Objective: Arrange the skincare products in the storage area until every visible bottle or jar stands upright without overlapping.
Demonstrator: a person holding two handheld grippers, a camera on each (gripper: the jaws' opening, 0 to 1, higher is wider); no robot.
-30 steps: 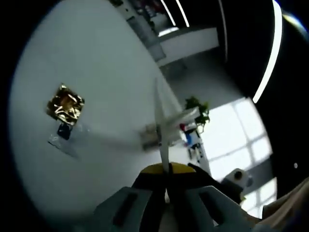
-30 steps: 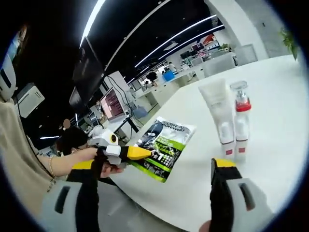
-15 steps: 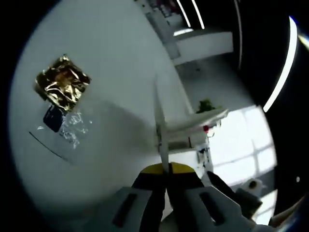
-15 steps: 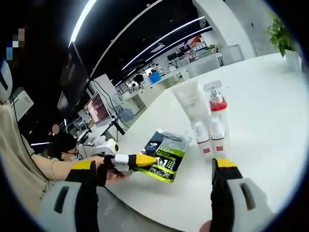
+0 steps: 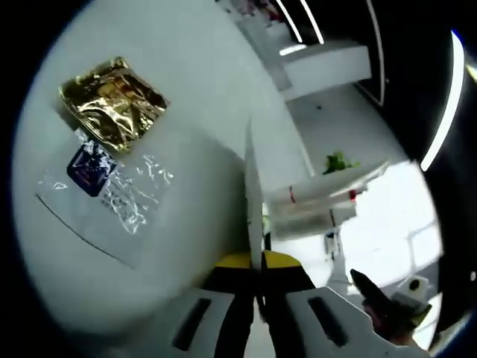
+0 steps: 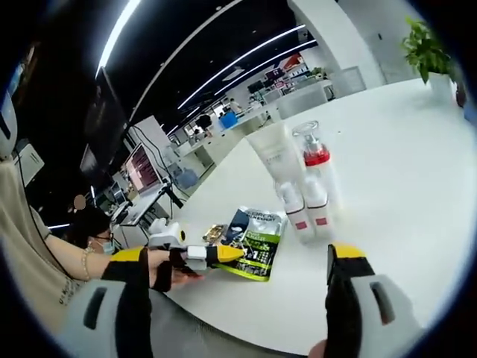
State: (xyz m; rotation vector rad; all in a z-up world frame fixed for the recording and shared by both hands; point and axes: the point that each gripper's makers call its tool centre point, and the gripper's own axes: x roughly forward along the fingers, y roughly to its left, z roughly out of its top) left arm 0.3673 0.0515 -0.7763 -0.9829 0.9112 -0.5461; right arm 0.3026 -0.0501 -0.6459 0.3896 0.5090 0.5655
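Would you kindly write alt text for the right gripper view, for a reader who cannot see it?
On a white table, a white tube and a red-collared pump bottle stand upright side by side, with a green and black sachet lying flat nearby. The right gripper is open in the foreground, and the left gripper reaches in from the left near the sachet.

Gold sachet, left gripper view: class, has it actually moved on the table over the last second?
No. The gold sachet keeps its place beside the clear packet on the white table; it looks bigger because the camera came closer.
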